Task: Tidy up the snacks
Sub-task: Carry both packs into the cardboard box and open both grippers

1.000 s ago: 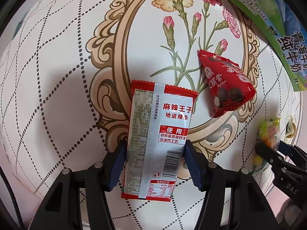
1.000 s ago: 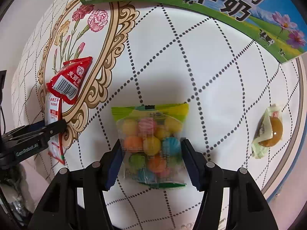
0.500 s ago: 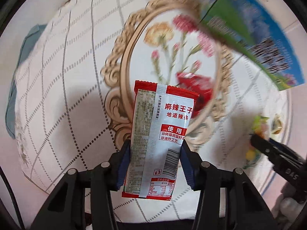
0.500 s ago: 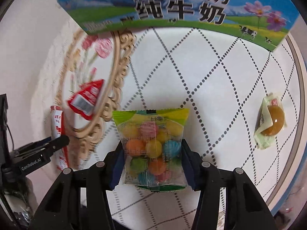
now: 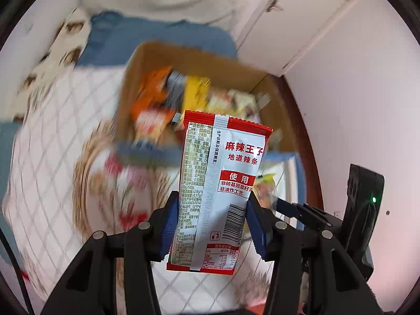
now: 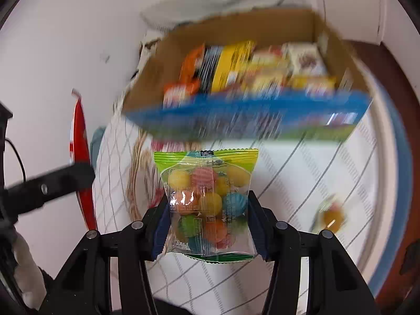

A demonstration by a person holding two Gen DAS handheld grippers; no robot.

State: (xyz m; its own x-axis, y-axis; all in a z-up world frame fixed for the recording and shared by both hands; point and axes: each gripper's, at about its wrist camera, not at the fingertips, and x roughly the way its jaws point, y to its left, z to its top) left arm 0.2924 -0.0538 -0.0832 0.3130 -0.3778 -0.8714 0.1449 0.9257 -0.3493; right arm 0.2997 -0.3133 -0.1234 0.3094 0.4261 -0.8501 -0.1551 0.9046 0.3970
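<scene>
Left wrist view: the left hand-held gripper (image 5: 212, 225) has its blue pads pressed on both long edges of a red-and-silver spicy-strip packet (image 5: 218, 191), which stands upright between the fingers, clear of the white quilted tabletop (image 5: 52, 136). Beyond the packet sits an open cardboard box (image 5: 199, 60) already holding orange, yellow and pale packets, all smeared by motion blur. At the lower right the other gripper's black frame shows with a corner of the candy bag. Right wrist view: the right hand-held gripper (image 6: 210, 225) is clamped on the sides of a clear bag of coloured candy balls (image 6: 210, 199) with a green top strip, also held off the cloth. The same box (image 6: 236, 60) lies ahead and above, its blue-and-green printed front wall facing the camera. A small wrapped sweet (image 6: 330, 215), possibly a jelly, lies on the tabletop at the right, well apart from the box. At the left, the left gripper's arm shows with the red edge of its packet. The step in hand looks like the carry: both snacks are gripped and pointed toward the box. The next move calls for bringing each packet over the open top, past the near wall, then parting the fingers so it drops among the others; the loose sweet is left to collect
</scene>
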